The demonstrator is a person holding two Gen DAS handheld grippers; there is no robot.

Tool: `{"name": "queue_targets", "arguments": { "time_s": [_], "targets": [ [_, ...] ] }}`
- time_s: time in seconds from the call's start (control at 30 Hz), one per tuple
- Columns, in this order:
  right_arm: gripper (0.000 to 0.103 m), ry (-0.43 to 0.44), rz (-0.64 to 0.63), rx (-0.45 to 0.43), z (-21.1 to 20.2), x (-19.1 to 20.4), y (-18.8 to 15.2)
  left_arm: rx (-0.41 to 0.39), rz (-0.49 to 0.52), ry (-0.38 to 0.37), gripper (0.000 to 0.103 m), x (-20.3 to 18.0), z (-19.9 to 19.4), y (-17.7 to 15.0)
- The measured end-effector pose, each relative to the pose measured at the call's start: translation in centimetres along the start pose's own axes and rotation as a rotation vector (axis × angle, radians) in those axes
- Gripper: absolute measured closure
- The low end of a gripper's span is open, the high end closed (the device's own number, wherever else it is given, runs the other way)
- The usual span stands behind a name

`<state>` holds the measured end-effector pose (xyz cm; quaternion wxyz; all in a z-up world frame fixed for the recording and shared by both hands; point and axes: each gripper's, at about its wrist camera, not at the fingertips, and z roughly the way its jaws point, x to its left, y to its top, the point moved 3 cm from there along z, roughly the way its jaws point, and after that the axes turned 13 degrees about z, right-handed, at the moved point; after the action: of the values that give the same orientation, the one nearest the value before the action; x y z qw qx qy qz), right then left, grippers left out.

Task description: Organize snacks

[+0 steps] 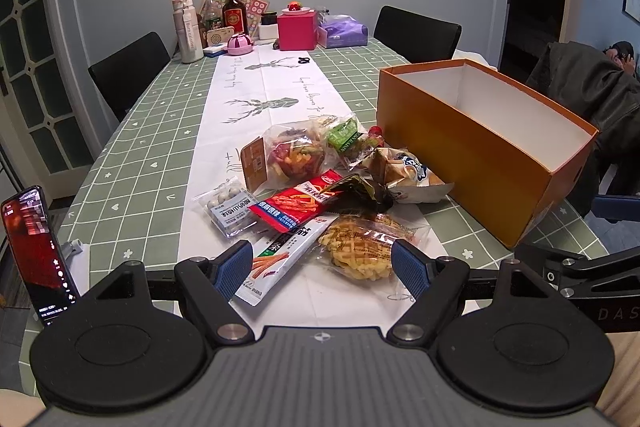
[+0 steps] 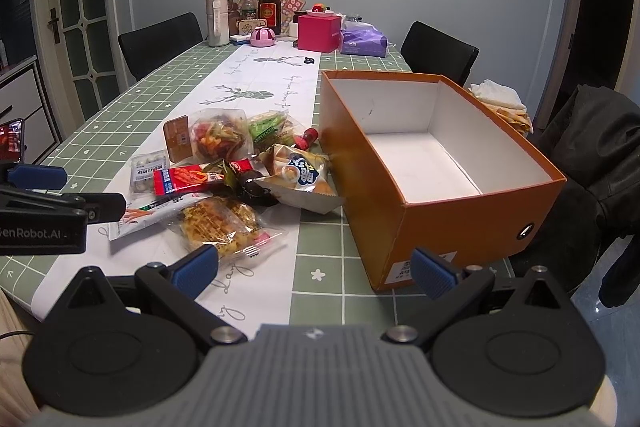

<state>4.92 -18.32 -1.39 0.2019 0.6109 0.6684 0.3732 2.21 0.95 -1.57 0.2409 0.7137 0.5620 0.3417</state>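
A pile of snack packets lies on the white table runner: a waffle pack (image 1: pixel 360 247) (image 2: pixel 224 223), a red stick-snack pack (image 1: pixel 300 203) (image 2: pixel 184 179), a white long pack (image 1: pixel 276 259), a pack of white balls (image 1: pixel 228 207) (image 2: pixel 148 171), a clear bag of colourful snacks (image 1: pixel 296 151) (image 2: pixel 218 135), a green pack (image 1: pixel 346 137) (image 2: pixel 268 129) and a chip bag (image 1: pixel 408 175) (image 2: pixel 300 175). An empty orange box (image 1: pixel 480 147) (image 2: pixel 400 183) stands right of the pile. My left gripper (image 1: pixel 322 269) is open and empty just before the waffle pack. My right gripper (image 2: pixel 316 273) is open and empty near the box's front corner.
A phone (image 1: pixel 36 251) stands at the table's left edge. Bottles (image 2: pixel 268 7), a pink box (image 2: pixel 318 33) and a purple tissue pack (image 2: pixel 364 43) crowd the far end. Black chairs (image 2: pixel 160 39) flank the table; a dark jacket (image 2: pixel 592 155) hangs on the right.
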Motion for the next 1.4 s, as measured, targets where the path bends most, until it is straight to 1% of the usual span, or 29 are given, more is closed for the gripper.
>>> {"name": "queue_targets", "arguments": {
  "time_s": [0.93, 1.17, 1.27, 1.37, 1.4],
  "targets": [
    [0.003, 0.002, 0.001, -0.001, 0.0, 0.2, 0.0, -0.002, -0.003, -0.002, 0.011, 0.1, 0.0, -0.1],
    [0.003, 0.031, 0.013, 0.004, 0.9, 0.7, -0.2, -0.025, -0.032, -0.026, 0.012, 0.9, 0.2, -0.3],
    [0.003, 0.061, 0.007, 0.016, 1.8, 1.0, -0.4, -0.019, -0.035, -0.046, 0.012, 1.3, 0.8, -0.5],
    [0.003, 0.113, 0.005, 0.011, 3.0, 1.5, -0.4, 0.001, -0.039, -0.091, 0.019, 1.7, 2.0, -0.8],
    [0.003, 0.129, 0.003, 0.004, 3.3, 1.6, -0.4, 0.004, -0.037, -0.101, 0.02, 1.9, 2.4, -1.0]
  ]
}}
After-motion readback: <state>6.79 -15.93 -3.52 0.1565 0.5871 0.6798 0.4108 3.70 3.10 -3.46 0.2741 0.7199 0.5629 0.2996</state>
